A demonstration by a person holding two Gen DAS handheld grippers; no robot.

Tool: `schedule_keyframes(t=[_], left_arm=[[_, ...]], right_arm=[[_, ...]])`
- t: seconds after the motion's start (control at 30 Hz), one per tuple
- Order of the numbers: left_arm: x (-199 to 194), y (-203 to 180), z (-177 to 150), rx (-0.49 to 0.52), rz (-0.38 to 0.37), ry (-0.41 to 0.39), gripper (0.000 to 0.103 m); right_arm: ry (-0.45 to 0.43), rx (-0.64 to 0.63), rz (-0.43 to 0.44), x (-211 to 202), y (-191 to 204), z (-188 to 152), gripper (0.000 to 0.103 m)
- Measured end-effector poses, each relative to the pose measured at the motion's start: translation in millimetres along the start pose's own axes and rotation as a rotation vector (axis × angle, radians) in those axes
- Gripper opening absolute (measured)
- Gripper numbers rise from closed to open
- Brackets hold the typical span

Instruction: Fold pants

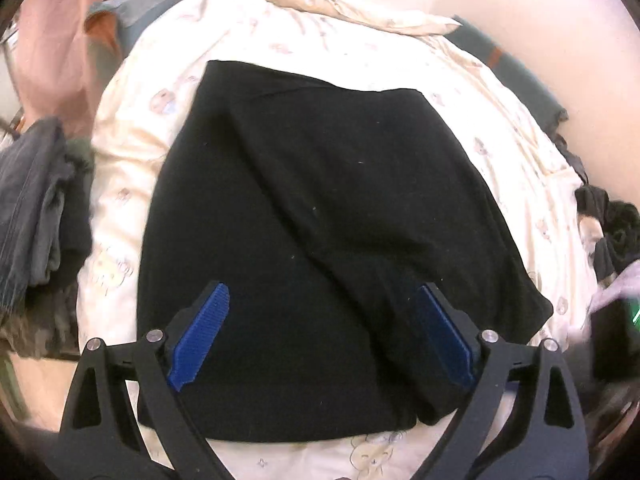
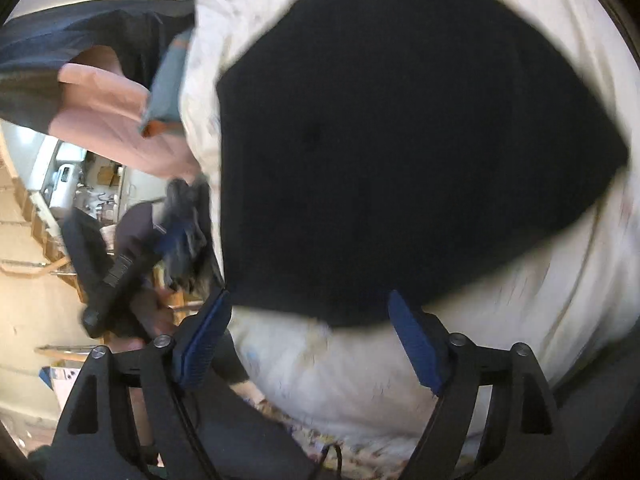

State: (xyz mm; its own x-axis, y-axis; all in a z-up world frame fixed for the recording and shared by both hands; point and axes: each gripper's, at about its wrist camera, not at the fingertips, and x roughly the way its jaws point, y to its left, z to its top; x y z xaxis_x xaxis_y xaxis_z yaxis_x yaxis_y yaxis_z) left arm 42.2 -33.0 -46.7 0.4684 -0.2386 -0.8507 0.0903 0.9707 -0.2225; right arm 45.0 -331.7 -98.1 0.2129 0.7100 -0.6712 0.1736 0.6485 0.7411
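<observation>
Black pants point(image 1: 320, 220) lie folded into a flat block on a cream printed quilt point(image 1: 136, 140). My left gripper point(image 1: 324, 300) hovers above their near part, open, its blue pads point(image 1: 204, 332) spread wide with nothing pinched between them. In the right wrist view the same black pants point(image 2: 400, 140) fill the middle of the blurred picture. My right gripper point(image 2: 310, 308) is open over the pants' near edge and the quilt point(image 2: 360, 368), nothing between its pads. The left gripper point(image 2: 116, 272) shows there at the left, held by a hand point(image 2: 156, 320).
Grey garments point(image 1: 36, 200) are piled left of the quilt, dark clothes point(image 1: 612, 232) to the right. A pink cloth point(image 1: 52, 40) and a teal pillow point(image 1: 132, 12) lie at the far left. Room furniture point(image 2: 80, 188) shows beyond the bed.
</observation>
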Motion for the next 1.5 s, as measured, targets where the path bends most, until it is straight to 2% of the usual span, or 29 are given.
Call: schedule_keyframes(t=[0.07,0.17,0.27,0.4,0.5,0.6,0.73,0.8,0.87,0.97,1.0,1.03,1.07,1.1,1.17,1.27,1.4,1.5], left_arm=[[-7.9,-3.3,-1.2,-0.018,-0.023,-0.011,0.093],[-13.9,-16.7,0.5,0.032,-0.015,-0.055,0.093],[-14.5,-20.1,-3.8,0.046,0.006,-0.058,0.093],[-12.1,-15.0,-3.2,-0.001,-0.039,-0.028,0.093],[-14.5,-12.5,-2.3,0.006,-0.021,-0.041,0.093],[-14.8,-9.1,-2.4,-0.013,-0.026,-0.044,0.093],[-10.1,-5.6,-3.1,-0.043,-0.045,-0.027,0.093],[-7.1,-6.2,-3.5,-0.039,-0.034,-0.025,0.093],[-3.3,-6.8,-3.7,-0.037,-0.026,-0.025,0.093],[2.5,-6.8,-3.8,-0.046,-0.017,-0.028,0.093],[4.6,-7.0,-4.1,-0.047,-0.013,-0.03,0.093],[7.2,-7.6,-4.6,-0.045,-0.005,-0.033,0.093],[10.1,-8.6,-5.3,-0.043,0.003,-0.033,0.093],[11.8,-9.0,-5.7,-0.042,0.005,-0.031,0.093],[15.0,-9.9,-6.3,-0.044,0.0,-0.025,0.093],[19.1,-9.5,-3.2,-0.058,-0.012,-0.004,0.093],[37.6,-22.9,26.6,-0.053,0.043,0.062,0.093],[57.3,-55.1,65.7,-0.004,0.099,0.106,0.093]], right_arm=[[0.014,0.064,0.006,18.4,-11.4,-15.9,0.083],[0.019,0.159,-0.009,43.2,-22.2,-19.6,0.083],[-0.036,0.218,-0.003,47.5,-32.7,-23.7,0.085],[-0.116,0.215,-0.012,50.6,-32.2,-19.6,0.084],[-0.176,0.24,-0.03,41.5,-33.4,-12.1,0.081],[-0.278,0.216,-0.095,18.4,-35.2,4.5,0.081],[-0.425,0.306,-0.137,-13.3,-59.3,30.7,0.081],[-0.482,0.382,-0.105,-23.3,-73.6,35.7,0.079],[-0.496,0.405,-0.099,-25.1,-76.5,37.7,0.076],[-0.537,0.335,-0.189,-28.3,-65.6,39.5,0.056],[-0.543,0.33,-0.202,-29.0,-64.1,39.8,0.041],[-0.548,0.325,-0.223,-28.1,-62.5,41.1,0.03],[-0.552,0.323,-0.23,-24.7,-59.2,42.1,0.027],[-0.552,0.322,-0.242,-23.9,-58.2,42.3,0.01],[-0.549,0.287,-0.25,-29.1,-59.3,35.9,0.008],[-0.586,0.198,-0.244,-41.8,-37.8,26.8,0.007],[-0.613,0.043,-0.254,-57.0,-4.0,17.0,0.007],[-0.611,0.024,-0.241,-53.0,0.4,17.9,0.007]])
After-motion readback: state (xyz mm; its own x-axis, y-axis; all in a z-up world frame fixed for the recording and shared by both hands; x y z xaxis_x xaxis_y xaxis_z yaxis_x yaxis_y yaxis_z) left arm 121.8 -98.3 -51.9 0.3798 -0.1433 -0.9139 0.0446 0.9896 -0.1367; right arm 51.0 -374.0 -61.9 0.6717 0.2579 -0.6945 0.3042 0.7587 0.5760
